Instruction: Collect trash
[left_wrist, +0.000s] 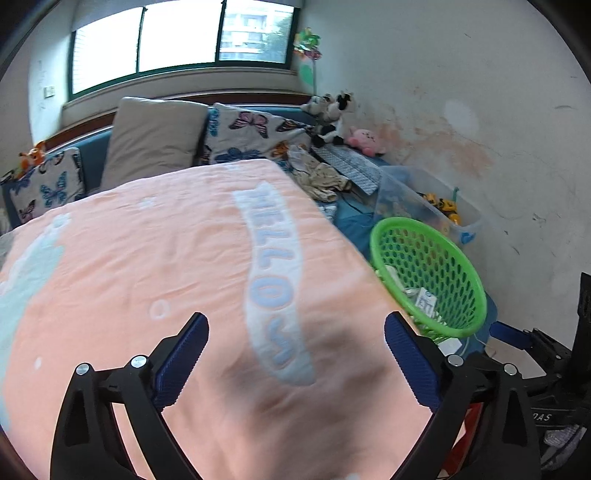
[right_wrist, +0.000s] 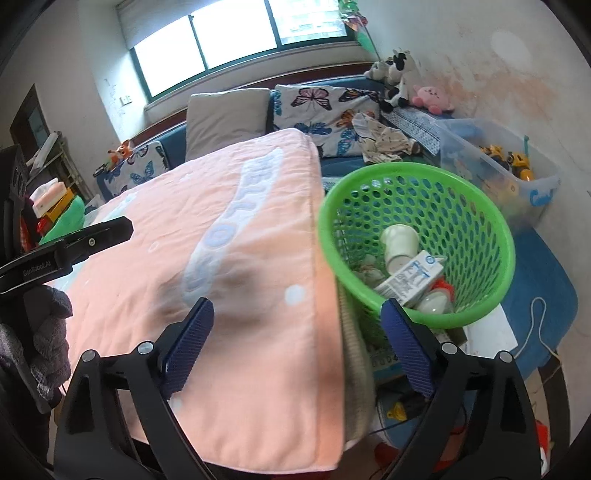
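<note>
- Left gripper: blue ribbed fingers spread apart, empty, over peach "HELLO" blanket.
- Right gripper: likewise released, empty.
- Green perforated plastic basket: holds white paper cup, milk carton.

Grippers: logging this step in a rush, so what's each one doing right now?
Left gripper: open, holding nothing, over the pink blanket.
Right gripper: open, holding nothing, beside the green basket.
</note>
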